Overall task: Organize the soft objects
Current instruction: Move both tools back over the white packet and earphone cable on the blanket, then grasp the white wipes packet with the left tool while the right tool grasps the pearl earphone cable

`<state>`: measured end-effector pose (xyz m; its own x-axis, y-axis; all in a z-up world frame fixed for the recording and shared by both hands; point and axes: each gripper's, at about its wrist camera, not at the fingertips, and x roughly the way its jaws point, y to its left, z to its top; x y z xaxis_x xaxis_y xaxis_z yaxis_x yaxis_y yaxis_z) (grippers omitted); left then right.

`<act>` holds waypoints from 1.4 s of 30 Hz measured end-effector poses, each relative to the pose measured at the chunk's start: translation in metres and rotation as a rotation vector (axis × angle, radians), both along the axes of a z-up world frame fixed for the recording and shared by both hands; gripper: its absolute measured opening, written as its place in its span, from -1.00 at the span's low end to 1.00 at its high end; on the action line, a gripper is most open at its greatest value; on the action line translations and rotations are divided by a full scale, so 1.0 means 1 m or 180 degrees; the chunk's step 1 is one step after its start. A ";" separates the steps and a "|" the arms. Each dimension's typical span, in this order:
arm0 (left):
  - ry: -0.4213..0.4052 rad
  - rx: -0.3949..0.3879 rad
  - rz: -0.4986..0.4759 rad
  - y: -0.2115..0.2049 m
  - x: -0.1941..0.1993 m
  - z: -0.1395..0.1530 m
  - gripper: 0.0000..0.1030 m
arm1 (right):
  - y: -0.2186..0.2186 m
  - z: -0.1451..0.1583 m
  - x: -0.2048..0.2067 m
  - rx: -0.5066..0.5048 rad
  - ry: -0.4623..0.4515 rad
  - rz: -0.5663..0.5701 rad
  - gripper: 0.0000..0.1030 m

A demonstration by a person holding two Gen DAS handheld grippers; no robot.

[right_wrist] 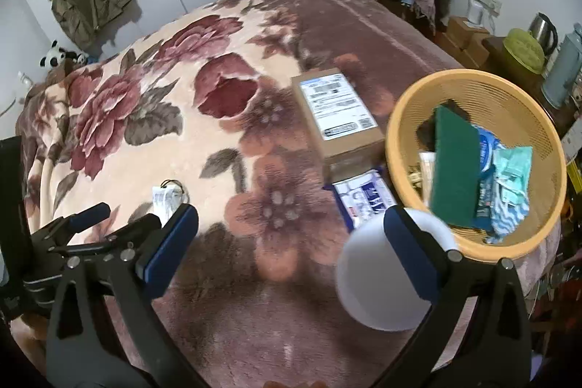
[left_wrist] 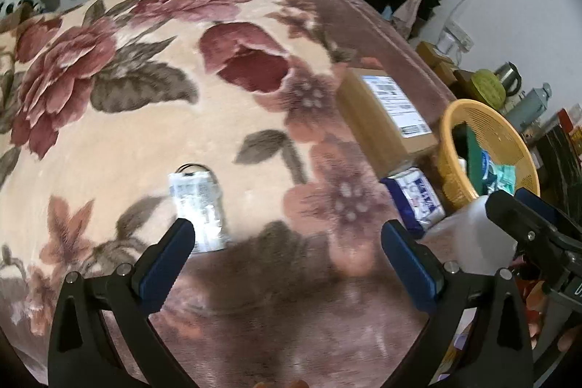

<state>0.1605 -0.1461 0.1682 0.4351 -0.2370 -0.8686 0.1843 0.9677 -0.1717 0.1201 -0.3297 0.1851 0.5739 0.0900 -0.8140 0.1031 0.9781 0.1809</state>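
Both tongs gape, gripping nothing: left tongs (left_wrist: pixel 287 242), right tongs (right_wrist: pixel 291 228). White pouch (left_wrist: pixel 198 211) lies on the floral blanket (left_wrist: pixel 145 140), print blurred; cardboard box (right_wrist: pixel 338 119) label unreadable; sponge and cloths in orange basket (right_wrist: pixel 403 119).

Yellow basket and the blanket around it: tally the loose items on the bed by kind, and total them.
Cardboard box: 1
Blue-and-white packs: 1
White pouch: 1
White roll: 1
Yellow basket: 1
Total: 5, not counting what lies inside the basket.

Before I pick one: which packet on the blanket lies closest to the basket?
The blue-and-white packet, beside the cardboard box near the basket; the white one lies far left.
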 end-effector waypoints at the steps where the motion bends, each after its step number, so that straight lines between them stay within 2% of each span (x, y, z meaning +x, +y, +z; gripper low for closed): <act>1: 0.0011 -0.0008 0.0029 0.006 0.000 -0.002 0.99 | 0.005 -0.001 0.001 -0.0001 0.0008 0.0019 0.99; 10: 0.0127 -0.0063 0.0299 0.062 0.008 -0.027 0.99 | 0.044 -0.022 0.015 0.0011 0.0125 0.0214 0.99; 18: 0.0297 -0.0093 0.0611 0.108 0.019 -0.063 0.99 | 0.074 -0.049 0.022 0.0049 0.0301 0.0388 0.99; 26: 0.0528 -0.0182 0.0571 0.091 0.036 -0.109 0.98 | 0.078 -0.069 0.031 0.0113 0.0389 0.0430 0.99; 29: 0.0575 -0.0190 0.0571 0.081 0.042 -0.123 0.92 | 0.077 -0.080 0.039 0.0128 0.0457 0.0443 0.99; 36: 0.0692 -0.0138 0.0572 0.074 0.056 -0.148 0.57 | 0.069 -0.110 0.057 0.0314 0.0577 0.0394 0.99; 39: 0.0713 -0.0113 0.0565 0.074 0.059 -0.153 0.01 | 0.069 -0.120 0.059 0.0327 0.0639 0.0401 0.99; 42: 0.0658 -0.0205 0.0561 0.081 0.054 -0.148 -0.06 | 0.069 -0.126 0.059 0.0321 0.0678 0.0422 0.99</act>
<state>0.2148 -0.0650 0.0198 0.2896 -0.2309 -0.9289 -0.0313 0.9677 -0.2503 0.1795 -0.2604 0.0590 0.3685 0.2398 -0.8982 0.0216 0.9637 0.2661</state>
